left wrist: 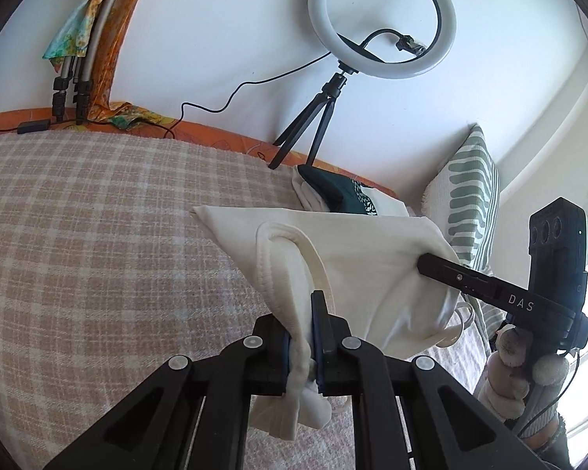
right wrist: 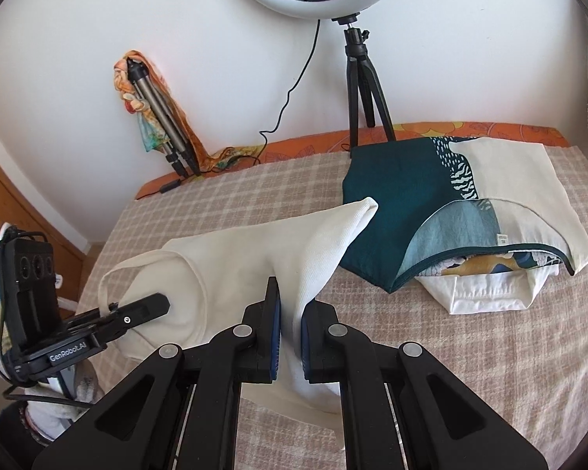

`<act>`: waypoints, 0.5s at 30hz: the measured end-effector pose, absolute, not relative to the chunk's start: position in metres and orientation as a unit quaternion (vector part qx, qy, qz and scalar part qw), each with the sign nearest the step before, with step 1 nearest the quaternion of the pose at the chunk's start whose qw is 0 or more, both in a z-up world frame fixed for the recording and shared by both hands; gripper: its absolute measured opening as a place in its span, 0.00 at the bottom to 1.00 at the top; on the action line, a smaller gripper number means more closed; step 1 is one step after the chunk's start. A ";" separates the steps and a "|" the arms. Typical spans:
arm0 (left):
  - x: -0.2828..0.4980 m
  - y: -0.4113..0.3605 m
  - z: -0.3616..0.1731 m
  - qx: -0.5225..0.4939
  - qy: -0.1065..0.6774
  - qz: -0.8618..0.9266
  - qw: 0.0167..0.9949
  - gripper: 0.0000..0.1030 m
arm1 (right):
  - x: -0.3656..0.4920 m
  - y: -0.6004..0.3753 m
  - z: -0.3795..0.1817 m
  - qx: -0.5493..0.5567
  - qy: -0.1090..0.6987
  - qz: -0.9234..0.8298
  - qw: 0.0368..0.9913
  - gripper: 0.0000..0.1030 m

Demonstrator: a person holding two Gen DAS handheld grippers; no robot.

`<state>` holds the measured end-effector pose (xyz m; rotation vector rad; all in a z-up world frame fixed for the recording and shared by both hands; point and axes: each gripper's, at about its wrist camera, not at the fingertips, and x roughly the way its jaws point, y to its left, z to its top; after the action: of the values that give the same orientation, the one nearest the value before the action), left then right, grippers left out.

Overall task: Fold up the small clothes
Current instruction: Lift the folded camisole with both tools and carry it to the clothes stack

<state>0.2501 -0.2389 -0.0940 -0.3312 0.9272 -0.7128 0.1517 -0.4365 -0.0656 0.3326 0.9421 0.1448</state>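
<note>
Tripod legs (left wrist: 68,82) wrapped in a bright scarf (left wrist: 83,11) lean against the white wall at the far left, above the checked blanket (left wrist: 78,235) that covers the bed. Further right, the left gripper (left wrist: 301,337) has its jaws pinched tight on the bunched strap and neckline of a white top (left wrist: 356,266), which hangs lifted off the blanket. Beyond it a ring light (left wrist: 382,19) stands on a small black tripod at the wall, with a stack of folded clothes (left wrist: 333,192) just below it. At the right, the right gripper (left wrist: 423,262) bites the other edge of the top, next to a striped pillow (left wrist: 470,196).

Seen from the right wrist, the left gripper (right wrist: 164,305) grips the strap side at the left, the right gripper (right wrist: 290,337) is clamped on a fold of the white top (right wrist: 254,258) in the middle, and the folded clothes (right wrist: 411,203), teal and cream, lie on the blanket (right wrist: 490,372) to the right.
</note>
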 end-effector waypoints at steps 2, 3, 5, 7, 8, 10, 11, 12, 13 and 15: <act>0.258 -0.255 -0.088 -0.153 0.431 -0.343 0.821 0.06 | 0.154 -0.454 -0.059 0.160 0.445 0.058 0.879 0.07; 0.261 -0.264 -0.085 -0.151 0.428 -0.347 0.821 0.06 | 0.155 -0.463 -0.056 0.161 0.441 0.054 0.881 0.07; 0.268 -0.282 -0.078 -0.144 0.421 -0.355 0.822 0.06 | 0.159 -0.480 -0.049 0.161 0.435 0.044 0.885 0.07; 0.275 -0.302 -0.070 -0.134 0.413 -0.362 0.825 0.06 | 0.164 -0.495 -0.042 0.153 0.429 0.033 0.890 0.07; 0.279 -0.311 -0.067 -0.129 0.410 -0.365 0.826 0.06 | 0.166 -0.502 -0.039 0.148 0.425 0.027 0.892 0.07; 0.287 -0.330 -0.061 -0.123 0.403 -0.370 0.828 0.06 | 0.172 -0.519 -0.034 0.146 0.421 0.014 0.895 0.07; 0.291 -0.339 -0.059 -0.118 0.399 -0.372 0.830 0.06 | 0.175 -0.528 -0.034 0.146 0.419 0.007 0.896 0.07; 0.295 -0.348 -0.057 -0.114 0.396 -0.373 0.831 0.06 | 0.178 -0.536 -0.034 0.147 0.417 0.000 0.897 0.07; 0.299 -0.358 -0.056 -0.109 0.394 -0.374 0.832 0.06 | 0.181 -0.544 -0.033 0.144 0.415 -0.008 0.898 0.07; 0.308 -0.375 -0.055 -0.101 0.391 -0.373 0.835 0.06 | 0.188 -0.557 -0.034 0.136 0.414 -0.024 0.900 0.07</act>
<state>0.3075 -0.3746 -0.0550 -0.2146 0.8285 -0.7902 0.1880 -0.5571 -0.0337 0.2811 0.8563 -0.0494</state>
